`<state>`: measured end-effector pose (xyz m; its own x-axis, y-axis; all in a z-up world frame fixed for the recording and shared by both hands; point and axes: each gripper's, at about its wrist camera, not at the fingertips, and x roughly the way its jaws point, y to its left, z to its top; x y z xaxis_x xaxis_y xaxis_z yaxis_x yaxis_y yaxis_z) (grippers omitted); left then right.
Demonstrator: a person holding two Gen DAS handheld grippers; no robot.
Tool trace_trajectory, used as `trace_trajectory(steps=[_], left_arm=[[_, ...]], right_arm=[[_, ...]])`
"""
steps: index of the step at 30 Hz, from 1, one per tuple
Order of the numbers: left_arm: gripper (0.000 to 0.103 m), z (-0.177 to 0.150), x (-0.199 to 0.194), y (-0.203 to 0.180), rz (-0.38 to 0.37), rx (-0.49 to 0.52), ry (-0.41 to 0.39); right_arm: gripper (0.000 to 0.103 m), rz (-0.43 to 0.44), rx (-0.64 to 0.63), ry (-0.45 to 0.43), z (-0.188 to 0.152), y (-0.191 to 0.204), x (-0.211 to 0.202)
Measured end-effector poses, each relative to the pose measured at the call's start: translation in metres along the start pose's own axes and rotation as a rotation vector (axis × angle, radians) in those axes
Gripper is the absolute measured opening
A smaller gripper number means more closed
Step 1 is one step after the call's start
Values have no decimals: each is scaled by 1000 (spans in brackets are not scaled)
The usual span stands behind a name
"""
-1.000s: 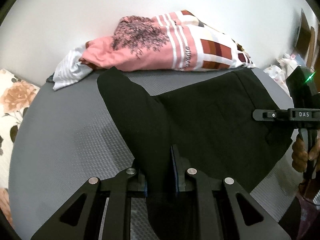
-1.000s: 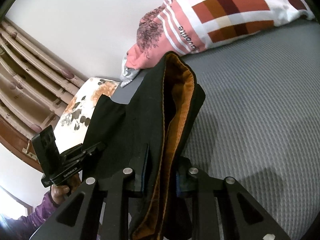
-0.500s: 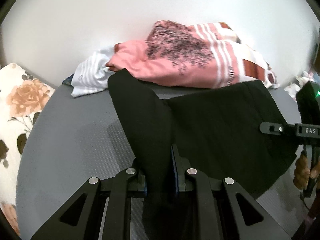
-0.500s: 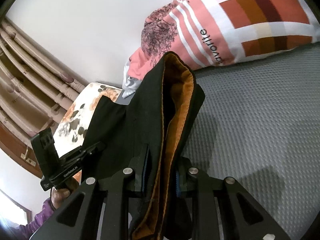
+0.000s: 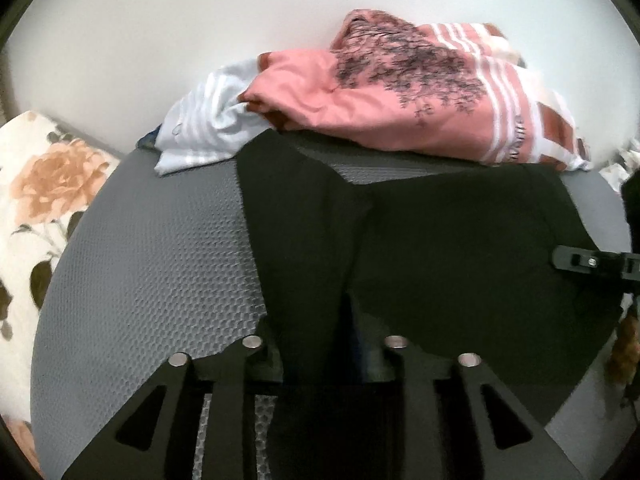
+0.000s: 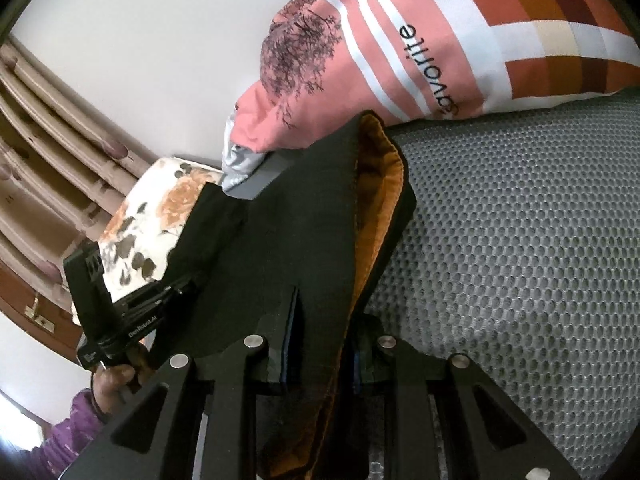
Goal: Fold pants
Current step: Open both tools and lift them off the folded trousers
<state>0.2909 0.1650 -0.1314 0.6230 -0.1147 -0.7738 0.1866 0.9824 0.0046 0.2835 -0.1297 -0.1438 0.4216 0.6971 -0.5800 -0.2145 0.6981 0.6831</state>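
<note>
As the jaws of the left hand-held gripper (image 5: 312, 344) open around the black pants (image 5: 460, 248) low in the frame, the cloth between them looks nearly free; the right hand-held gripper (image 6: 324, 336), also opening, has the orange-lined waistband between its pads. The pants lie spread over the grey mattress (image 5: 160, 264), reaching the pink pillow (image 5: 400, 96) at upper centre. This looks like the release after laying a fold; next comes withdrawing both cleanly without dragging cloth.
</note>
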Motion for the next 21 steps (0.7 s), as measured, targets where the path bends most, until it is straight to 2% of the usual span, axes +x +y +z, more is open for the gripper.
trace_trajectory(steps=[2,4,6,8,12,14,17,19,21], left_arm=[[48,-2,1,5,15,-27,-9],[71,-5,3,12,60,-53,-13],[84,-10,5,18,98,-68,-19],[86,-11,2,25,108,-103,-25],[87,-13,-11,27,212,-115,-52],[87,-13,-24,24,261,-125,-79],[90,-16,-50,18,253,-150,-135],[94,-17,-67,13,260,-162,-173],[94,-19,-84,4,269,-160,-205]], right_arm=[[29,-2,27,1,-5,-9,-2],[36,2,52,5,-7,-14,-2],[37,-13,44,6,-8,-13,-3],[38,-34,25,5,-8,-9,-3],[45,-94,25,-25,-10,-5,-10],[49,-182,-10,-54,-13,6,-19],[53,-307,-92,-121,-19,32,-43],[73,-362,-149,-168,-25,51,-59],[79,-397,-197,-199,-32,66,-70]])
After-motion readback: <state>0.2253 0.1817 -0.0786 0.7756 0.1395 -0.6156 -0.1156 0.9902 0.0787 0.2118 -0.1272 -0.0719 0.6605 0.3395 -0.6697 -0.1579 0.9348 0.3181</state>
